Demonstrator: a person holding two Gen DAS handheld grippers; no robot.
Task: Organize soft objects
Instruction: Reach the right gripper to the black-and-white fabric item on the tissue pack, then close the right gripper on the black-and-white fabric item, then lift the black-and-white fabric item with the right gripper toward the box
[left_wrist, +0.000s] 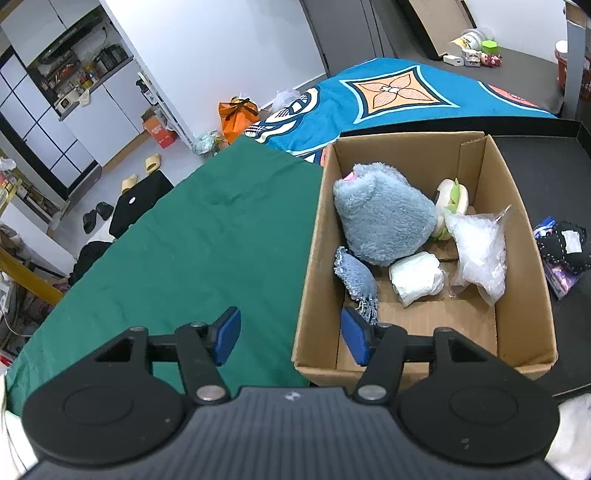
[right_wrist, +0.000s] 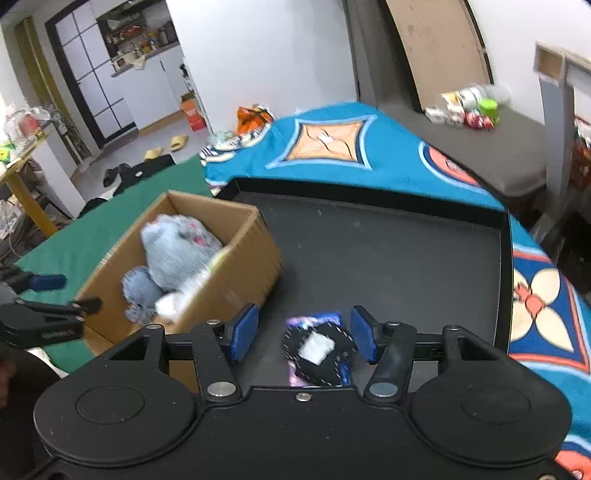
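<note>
A cardboard box (left_wrist: 314, 258) (right_wrist: 255, 251) holds a grey-blue plush (left_wrist: 380, 214) (right_wrist: 177, 247), a blue knitted cloth (left_wrist: 356, 277), a white cloth roll (left_wrist: 417, 278), a clear plastic bag (left_wrist: 480, 247) and a burger-shaped toy (left_wrist: 452, 199). My left gripper (left_wrist: 290, 334) is open and empty, straddling the box's near left wall. A black pouch with a white label on purple packaging (right_wrist: 317, 349) (left_wrist: 563, 245) lies on the black tray (right_wrist: 388, 251). My right gripper (right_wrist: 303, 334) is open above it, a finger on each side.
The box sits partly on a green cloth (left_wrist: 184, 240) and partly on the black tray. A blue patterned blanket (left_wrist: 388, 92) (right_wrist: 351, 147) lies behind. Bottles and small items (right_wrist: 469, 105) stand on a far grey surface. Slippers and bags lie on the floor at left.
</note>
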